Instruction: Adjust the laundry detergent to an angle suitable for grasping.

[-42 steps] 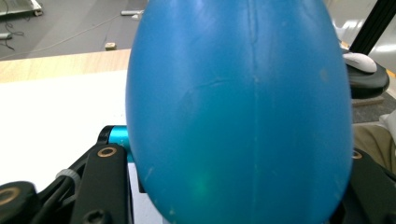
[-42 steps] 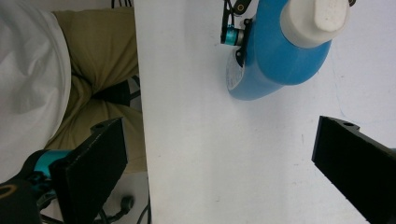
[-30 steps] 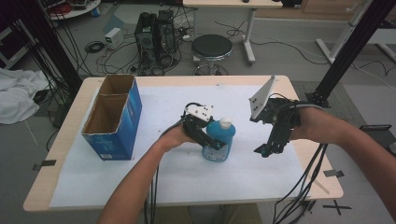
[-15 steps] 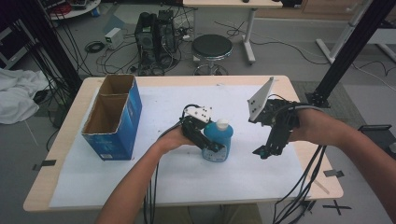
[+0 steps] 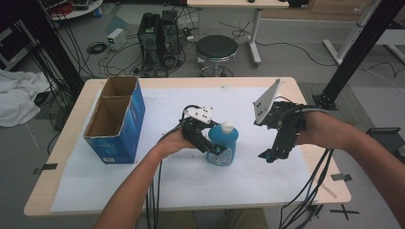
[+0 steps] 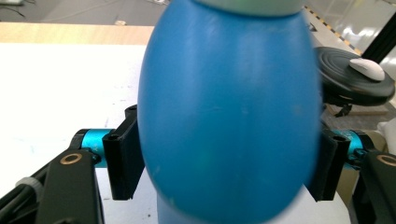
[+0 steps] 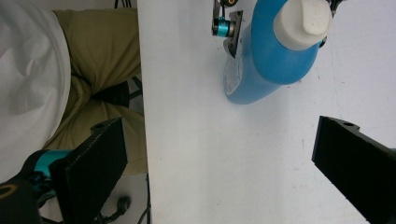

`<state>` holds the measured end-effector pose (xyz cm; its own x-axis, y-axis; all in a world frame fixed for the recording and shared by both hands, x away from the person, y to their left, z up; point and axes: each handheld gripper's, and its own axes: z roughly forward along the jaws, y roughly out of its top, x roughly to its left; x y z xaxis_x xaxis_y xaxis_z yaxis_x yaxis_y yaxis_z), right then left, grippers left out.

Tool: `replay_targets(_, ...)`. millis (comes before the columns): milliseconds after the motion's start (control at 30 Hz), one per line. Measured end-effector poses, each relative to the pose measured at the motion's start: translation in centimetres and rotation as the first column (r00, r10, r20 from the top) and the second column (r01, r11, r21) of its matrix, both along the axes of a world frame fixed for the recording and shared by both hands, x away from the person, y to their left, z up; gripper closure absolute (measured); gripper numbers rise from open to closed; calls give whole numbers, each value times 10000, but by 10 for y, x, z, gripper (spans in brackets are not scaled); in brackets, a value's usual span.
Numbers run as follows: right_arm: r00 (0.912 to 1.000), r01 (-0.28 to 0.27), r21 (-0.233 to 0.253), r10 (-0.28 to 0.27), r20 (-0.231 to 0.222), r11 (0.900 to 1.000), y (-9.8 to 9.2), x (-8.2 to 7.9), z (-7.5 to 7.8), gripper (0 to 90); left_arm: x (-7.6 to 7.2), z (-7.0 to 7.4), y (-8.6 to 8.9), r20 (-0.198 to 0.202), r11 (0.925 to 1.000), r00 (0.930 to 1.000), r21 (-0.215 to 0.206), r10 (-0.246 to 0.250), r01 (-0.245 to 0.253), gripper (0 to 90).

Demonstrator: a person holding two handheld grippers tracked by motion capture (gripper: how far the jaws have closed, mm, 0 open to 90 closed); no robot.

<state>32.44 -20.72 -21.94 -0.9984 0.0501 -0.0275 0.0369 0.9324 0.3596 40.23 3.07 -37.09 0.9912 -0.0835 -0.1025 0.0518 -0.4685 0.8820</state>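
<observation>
Firmly around blue bottle (image 6: 229,116): left gripper (image 5: 212,143).

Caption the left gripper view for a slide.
Left gripper's black jaws clamp a blue bottle at its widest part, above the white tabletop.

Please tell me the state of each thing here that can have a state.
Bottle: upright on the table, white cap on, gripped.
Left gripper: shut on the bottle.
Right gripper: open, holding nothing, beside the bottle.
Box: open at the top, standing upright.
</observation>
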Motion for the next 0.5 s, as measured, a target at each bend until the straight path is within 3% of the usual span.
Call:
replay_targets(133, 10000, -45, 24, 45, 29, 10000, 1, 0, 0, 26, 0, 5, 11, 241, 9995, 9992, -34, 319, -318, 279)
replay_targets(267, 9999, -88, 80, 88, 52, 9999, 0, -1, 0, 26, -6, 12, 21, 350, 9976, 9979, -444, 540, -524, 279)
replay_targets(500, 10000, -36, 79, 35, 68, 10000, -2, 0, 1, 26, -11, 20, 39, 107, 9910, 9936, -739, 1124, -1113, 279)
